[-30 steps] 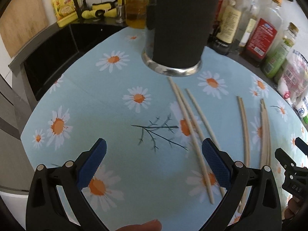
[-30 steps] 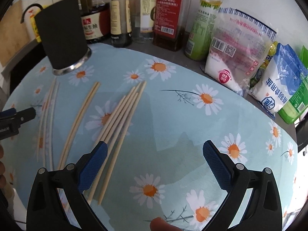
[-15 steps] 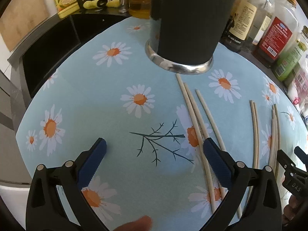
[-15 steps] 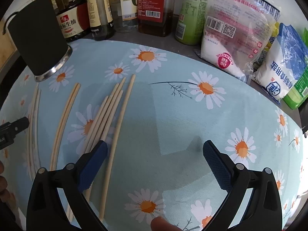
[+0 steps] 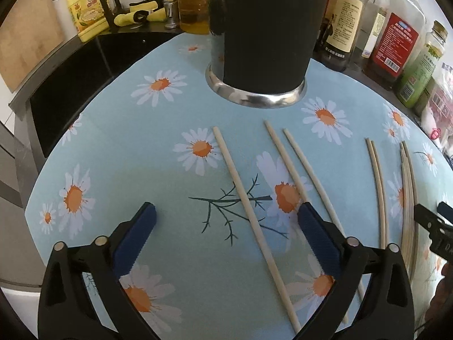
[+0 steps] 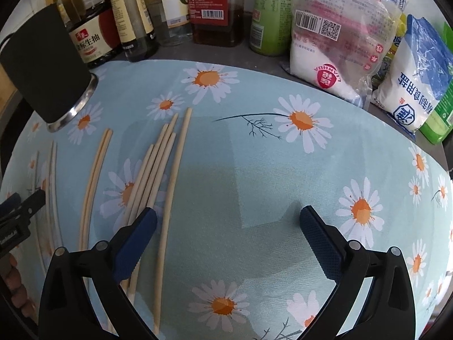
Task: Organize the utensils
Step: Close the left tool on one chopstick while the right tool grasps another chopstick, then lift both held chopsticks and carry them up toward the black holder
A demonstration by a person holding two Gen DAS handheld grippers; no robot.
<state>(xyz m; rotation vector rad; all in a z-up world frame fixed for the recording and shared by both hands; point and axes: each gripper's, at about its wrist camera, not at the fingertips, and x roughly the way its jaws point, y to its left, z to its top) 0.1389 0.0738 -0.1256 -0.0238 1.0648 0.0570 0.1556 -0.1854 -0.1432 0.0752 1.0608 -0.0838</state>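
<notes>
Several pale wooden chopsticks lie on the daisy-print tablecloth (image 5: 119,170). In the left wrist view one chopstick (image 5: 249,209) runs between the fingers of my open, empty left gripper (image 5: 225,235); two more chopsticks (image 5: 294,175) lie by its right finger. A tall black utensil holder (image 5: 266,34) with a steel base stands upright beyond. In the right wrist view my right gripper (image 6: 228,236) is open and empty; a bundle of chopsticks (image 6: 154,175) lies at its left finger, a pair (image 6: 93,175) further left, and the holder (image 6: 45,68) at the far left.
Sauce and oil bottles (image 6: 209,2) line the back edge. Bags of salt and sugar (image 6: 337,39) sit at the back right. A black sink (image 5: 70,85) with a tap and a yellow detergent bottle (image 5: 85,11) lies left of the cloth.
Both grippers have moved forward and lower toward the cloth. The left gripper shifted right, so one chopstick now lies between its fingers. Both stayed open.
</notes>
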